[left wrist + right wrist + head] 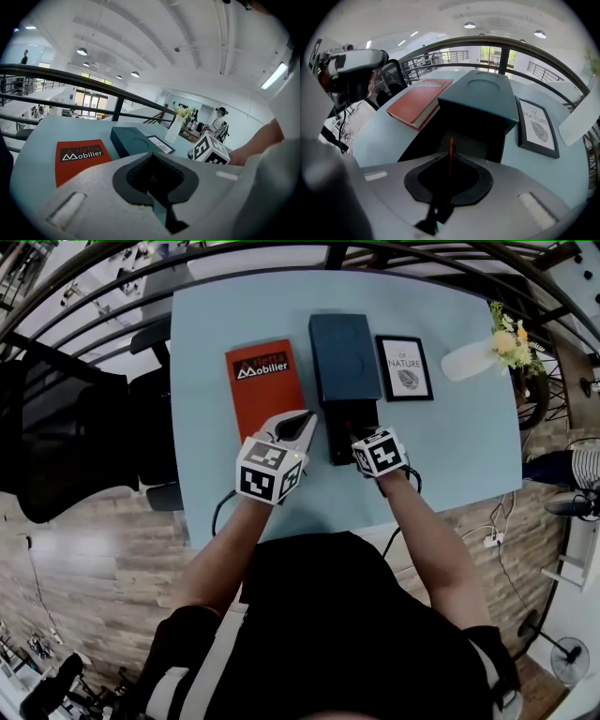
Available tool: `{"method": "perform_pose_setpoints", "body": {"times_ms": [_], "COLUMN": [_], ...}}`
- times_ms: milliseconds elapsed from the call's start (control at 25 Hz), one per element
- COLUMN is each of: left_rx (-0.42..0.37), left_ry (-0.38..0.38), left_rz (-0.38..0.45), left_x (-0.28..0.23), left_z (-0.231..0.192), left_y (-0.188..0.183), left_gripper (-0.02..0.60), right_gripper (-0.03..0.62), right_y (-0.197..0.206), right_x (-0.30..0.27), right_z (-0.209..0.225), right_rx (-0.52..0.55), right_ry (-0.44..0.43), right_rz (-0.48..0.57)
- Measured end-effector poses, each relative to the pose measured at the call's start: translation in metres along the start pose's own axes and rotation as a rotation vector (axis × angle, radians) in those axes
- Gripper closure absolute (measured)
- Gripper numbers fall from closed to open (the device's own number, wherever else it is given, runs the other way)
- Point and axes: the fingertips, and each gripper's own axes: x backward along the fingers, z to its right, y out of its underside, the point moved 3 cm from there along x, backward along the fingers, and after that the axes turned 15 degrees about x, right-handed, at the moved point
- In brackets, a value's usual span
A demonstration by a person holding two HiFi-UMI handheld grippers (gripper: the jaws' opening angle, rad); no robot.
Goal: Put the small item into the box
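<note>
A dark teal box (345, 357) lies in the middle of the pale blue table (450, 446), with its black inner tray (349, 432) pulled out toward me. My right gripper (364, 442) hangs over that tray; in the right gripper view it (450, 164) is shut on a thin red item (451, 151) that stands edge-on between the jaws, above the dark opening (464, 133). My left gripper (302, 426) hovers just left of the tray, beside the box (136, 139). In the left gripper view it (154, 166) is shut with nothing between the jaws.
A red book (265, 381) lies left of the box. A black-framed print (404, 367) lies to its right, and a white vase with flowers (473, 359) beyond that. Railings and a drop surround the table's far edge; a dark chair (56, 442) stands at the left.
</note>
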Motion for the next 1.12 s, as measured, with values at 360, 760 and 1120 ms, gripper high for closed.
{"method": "perform_pose_setpoints", "body": {"times_ms": [360,760,1120], "left_rx": [0.002,-0.008,-0.02], "left_ry": [0.0,-0.003,0.009], "left_rz": [-0.007,-0.007,-0.018], "left_x": [0.003,0.018,0.034], "left_z": [0.0,-0.003,-0.012], "left_y": [0.005,0.005,0.007], "left_gripper": [0.574,0.574,0.574], "right_gripper": [0.573,0.562,0.543], "right_y": [0.003,0.009,-0.006], "right_x": [-0.007,-0.005,0.01], "right_z": [-0.004,-0.004,0.007], "right_rx": [0.071,0.033,-0.032], "right_ry": [0.044,0.1,0.188], "right_rz": [-0.076,-0.123,0.031]}}
